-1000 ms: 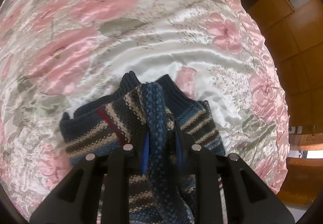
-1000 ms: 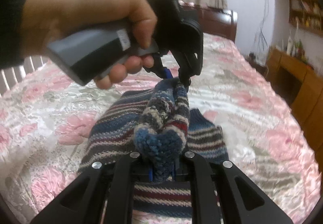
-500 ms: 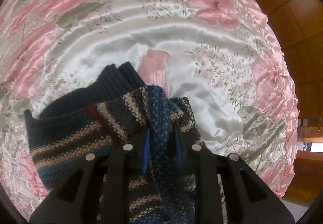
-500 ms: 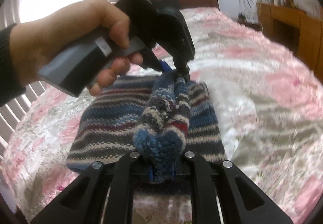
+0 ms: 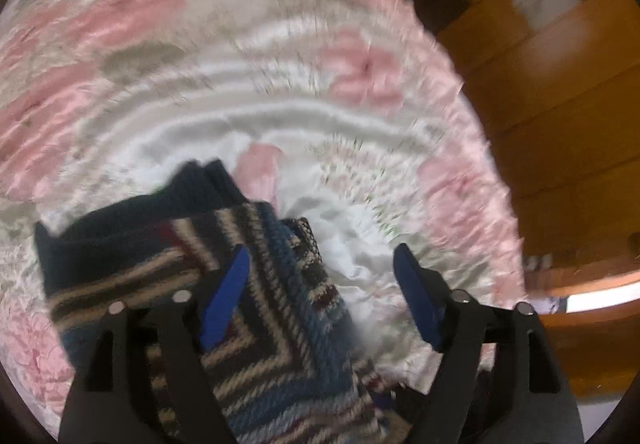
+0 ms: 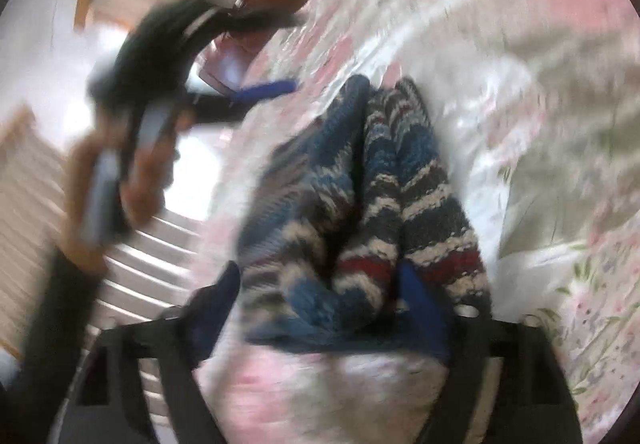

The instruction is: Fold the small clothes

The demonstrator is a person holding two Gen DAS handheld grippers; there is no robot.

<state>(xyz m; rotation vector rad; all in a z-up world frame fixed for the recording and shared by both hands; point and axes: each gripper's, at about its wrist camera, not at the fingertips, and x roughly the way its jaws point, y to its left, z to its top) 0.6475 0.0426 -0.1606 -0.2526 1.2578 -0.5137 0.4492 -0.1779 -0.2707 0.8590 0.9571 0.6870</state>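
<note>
A small striped knit sweater [image 5: 256, 284], in bands of blue, cream, dark grey and a little red, with a dark navy ribbed edge, lies on a bed. It is doubled over on itself: in the left wrist view the striped layers sit stacked with the navy ribbing showing along the far side, and in the right wrist view two thick rolls of the knit stand side by side.

The left gripper [image 5: 320, 296] hovers just above the near part of the sweater with its two blue pads spread wide and nothing between them. One blue pad is over the stripes, the other over bare bedspread. The right gripper [image 6: 320, 284] also has its pads parted, with the bunched end of the knit lying loosely between them; it does not look clamped. Both views are blurred by motion.

In the right wrist view, a person's hand [image 6: 100, 180] grips the left tool's handle off to the side.

Under everything is a glossy bedspread [image 5: 180, 44] with pink flowers; wooden furniture [image 5: 560, 104] stands beyond the bed edge.

Judging by this, a fold has been laid and let go. The bundle looks lumpy, so smoothing or another fold probably remains.
</note>
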